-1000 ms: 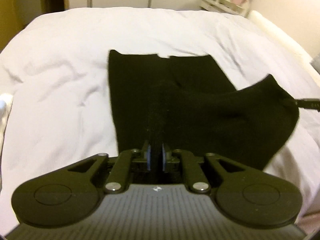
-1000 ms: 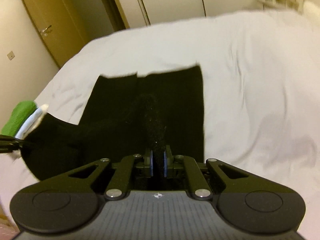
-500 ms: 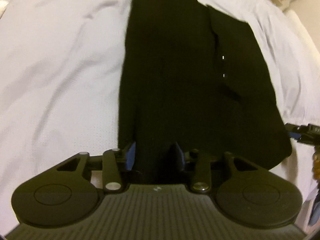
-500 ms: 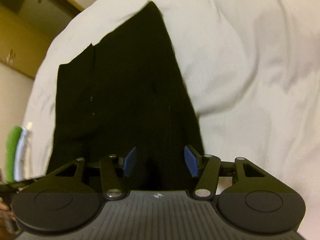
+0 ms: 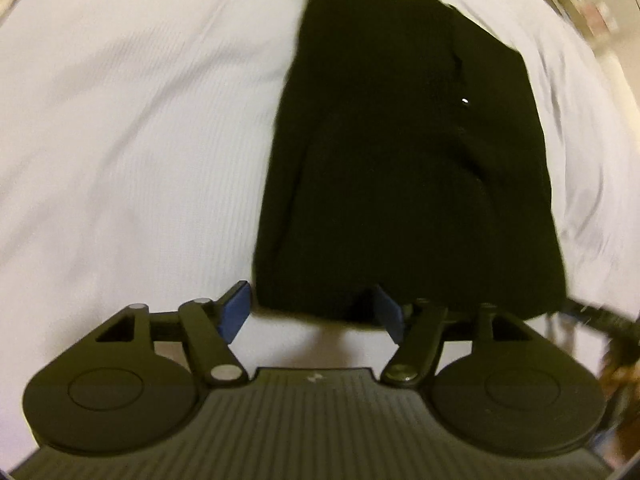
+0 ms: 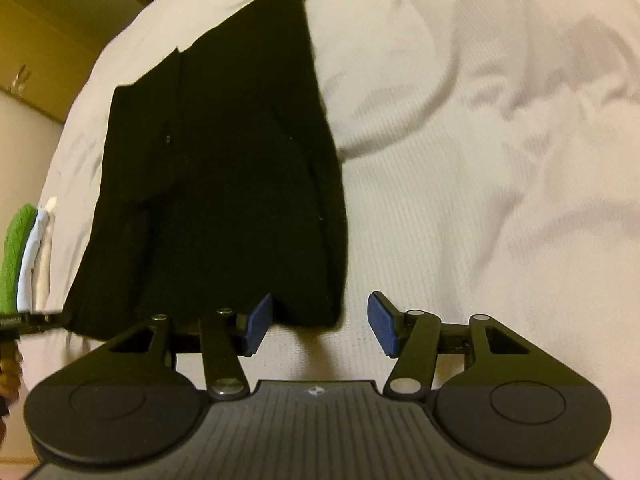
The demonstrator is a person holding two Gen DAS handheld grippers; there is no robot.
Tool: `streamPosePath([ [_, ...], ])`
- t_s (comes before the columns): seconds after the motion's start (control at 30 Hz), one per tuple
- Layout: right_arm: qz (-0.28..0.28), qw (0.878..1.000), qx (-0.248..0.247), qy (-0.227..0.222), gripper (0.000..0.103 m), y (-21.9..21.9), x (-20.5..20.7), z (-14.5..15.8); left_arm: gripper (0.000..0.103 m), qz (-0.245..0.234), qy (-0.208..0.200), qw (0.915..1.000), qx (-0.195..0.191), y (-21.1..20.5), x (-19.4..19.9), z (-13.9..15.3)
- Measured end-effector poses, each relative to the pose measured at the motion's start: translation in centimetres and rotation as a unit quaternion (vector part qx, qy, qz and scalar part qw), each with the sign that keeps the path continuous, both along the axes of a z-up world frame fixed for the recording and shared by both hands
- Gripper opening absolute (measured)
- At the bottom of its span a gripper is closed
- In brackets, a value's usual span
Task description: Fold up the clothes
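Note:
A black garment (image 5: 400,160) lies folded flat on the white bed sheet (image 5: 120,140), its near edge just ahead of both grippers. My left gripper (image 5: 312,316) hovers at the garment's near left corner, its jaws opening, blue pads (image 5: 234,310) clear of the cloth. In the right wrist view the same black garment (image 6: 224,168) stretches away. My right gripper (image 6: 320,324) stands open at its near right corner, with the corner just in front of the gap and nothing pressed by the pads (image 6: 382,324).
The white bed sheet (image 6: 480,160) is rumpled to the right of the garment. A stack of folded clothes (image 6: 28,256), green on top, sits at the bed's left edge. A wooden door (image 6: 48,40) is behind. The other gripper's tip (image 5: 596,316) shows at the right edge.
Both grippers held the black cloth raised a second ago. They came down toward the bed, let the cloth go and opened; the garment now lies flat, folded over itself.

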State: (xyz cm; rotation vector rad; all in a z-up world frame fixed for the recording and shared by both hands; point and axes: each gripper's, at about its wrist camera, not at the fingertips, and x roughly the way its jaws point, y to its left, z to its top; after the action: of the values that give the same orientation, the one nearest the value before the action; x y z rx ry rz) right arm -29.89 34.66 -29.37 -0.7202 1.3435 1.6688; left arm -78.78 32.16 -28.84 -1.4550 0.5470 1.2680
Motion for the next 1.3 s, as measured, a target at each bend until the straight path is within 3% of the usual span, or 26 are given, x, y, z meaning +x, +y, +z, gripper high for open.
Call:
streamPosePath([
  [0.03,-0.013,1.0,0.004,0.013,0.056,-0.1,0.0,-0.4,0.051,0.01,-0.004,0.9999,0.002,0.1,-0.2,0.0],
  [0.07,-0.029,0.999,0.009,0.033,0.043,-0.1,0.1,-0.6,0.031,0.019,-0.007,0.9998,0.004,0.3,-0.5,0.0],
  [0.1,-0.044,0.998,0.011,0.046,0.03,0.0,0.0,-0.8,0.021,0.027,-0.009,0.9996,0.007,0.5,-0.7,0.1],
  [0.13,-0.048,0.998,0.012,0.043,0.016,0.3,-0.2,-0.7,0.017,0.036,-0.012,0.9992,0.009,0.6,-1.0,0.1],
  [0.17,-0.039,0.999,0.012,0.035,0.008,0.7,-0.3,-0.3,0.016,0.033,-0.008,0.9993,0.018,0.7,-1.2,0.7],
  [0.3,0.02,0.999,0.018,0.027,0.007,2.5,0.0,4.0,0.016,-0.029,0.039,0.9977,0.048,0.9,-0.4,2.7],
  [0.37,0.041,0.999,0.03,0.01,0.006,3.2,0.0,5.5,0.023,-0.051,0.064,0.9963,0.026,1.0,0.5,1.2],
  [0.43,0.053,0.998,0.009,-0.031,0.006,3.5,-0.4,4.1,0.025,-0.074,0.095,0.9928,0.004,0.9,1.5,-0.3],
  [0.47,0.056,0.997,-0.024,-0.05,0.007,3.6,-0.8,2.0,0.026,-0.08,0.102,0.9916,0.003,0.7,1.7,-0.3],
  [0.53,0.058,0.993,-0.058,-0.084,0.024,3.3,-1.2,-0.6,0.035,-0.092,0.132,0.9869,0.008,0.7,2.0,1.4],
  [0.57,0.051,0.994,-0.052,-0.086,0.038,3.3,-1.2,-0.4,0.037,-0.101,0.147,0.9838,0.015,0.6,2.1,2.2],
  [0.63,0.026,0.995,-0.041,-0.091,0.057,3.4,-1.0,0.8,0.038,-0.11,0.165,0.9797,0.029,0.6,1.6,3.9],
  [0.77,-0.01,0.998,0.001,-0.062,0.058,4.7,-0.3,3.5,0.04,-0.097,0.131,0.9845,0.065,2.1,0.8,5.4],
  [0.87,0.002,0.999,0.029,-0.039,0.058,6.6,-1.7,3.6,0.042,-0.104,0.115,0.9841,0.085,4.9,2.2,4.5],
  [1.0,0.047,0.996,0.053,-0.05,0.058,9.8,-5.5,1.7,0.044,-0.123,0.122,0.9818,0.078,7.9,3.9,1.4],
  [1.03,0.054,0.996,0.052,-0.051,0.058,10.5,-6.4,1.0,0.042,-0.131,0.135,0.9793,0.075,8.1,4.2,0.7],
  [1.07,0.061,0.996,0.049,-0.053,0.055,10.9,-7.2,0.2,0.03,-0.139,0.15,0.9762,0.071,8.3,4.4,0.2],
  [1.1,0.069,0.995,0.041,-0.058,0.047,11.3,-7.8,-0.5,0.021,-0.148,0.164,0.9729,0.068,8.5,4.7,-0.4],
  [1.13,0.077,0.994,0.038,-0.064,0.021,11.4,-8.3,-0.8,0.003,-0.149,0.176,0.9704,0.071,8.4,4.7,-0.4],
  [1.17,0.088,0.993,0.04,-0.074,0.009,11.4,-8.9,-0.8,0.0,-0.138,0.172,0.9723,0.078,8.2,4.2,0.0],
  [1.2,0.098,0.99,0.047,-0.086,0.009,11.3,-9.4,-0.7,0.0,-0.124,0.166,0.9746,0.084,8.1,3.7,0.4],
  [1.3,0.103,0.985,0.096,-0.104,0.008,10.6,-10.1,1.1,0.0,-0.096,0.191,0.9688,0.125,7.5,2.6,2.1],
])
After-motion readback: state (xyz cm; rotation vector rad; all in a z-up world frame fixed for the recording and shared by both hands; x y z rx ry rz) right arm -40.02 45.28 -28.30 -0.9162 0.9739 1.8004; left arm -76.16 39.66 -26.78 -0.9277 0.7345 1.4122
